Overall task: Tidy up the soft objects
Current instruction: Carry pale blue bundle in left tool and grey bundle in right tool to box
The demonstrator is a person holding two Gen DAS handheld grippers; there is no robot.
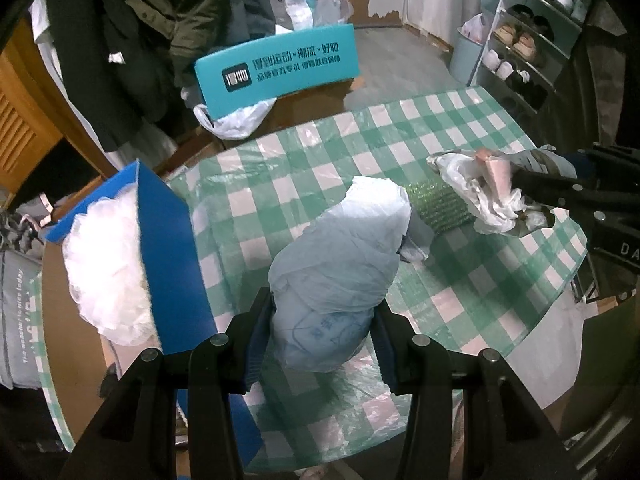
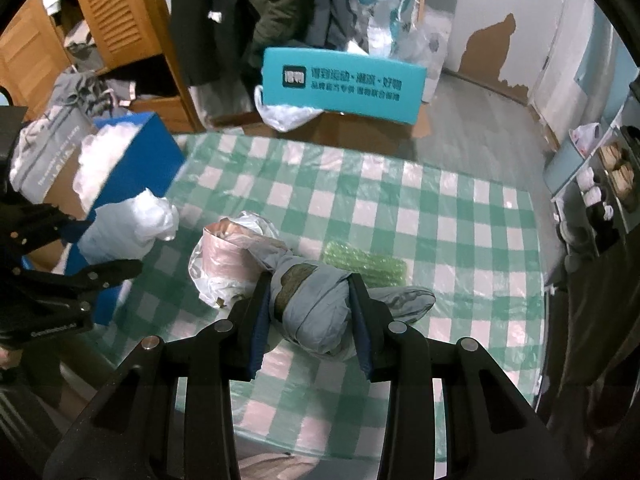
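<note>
My left gripper is shut on a pale blue crumpled plastic bag, held over the green-checked table beside a blue box filled with white bags. My right gripper is shut on a grey cloth bundle with a pink roll and white plastic at its front, held above the table. The right gripper and its bundle also show at right in the left wrist view. The left gripper holding its bag shows at left in the right wrist view.
A green bubble-wrap piece lies on the table, also in the right wrist view. A teal box sits on cardboard behind the table. Coats hang at the back left; a shoe rack stands at right.
</note>
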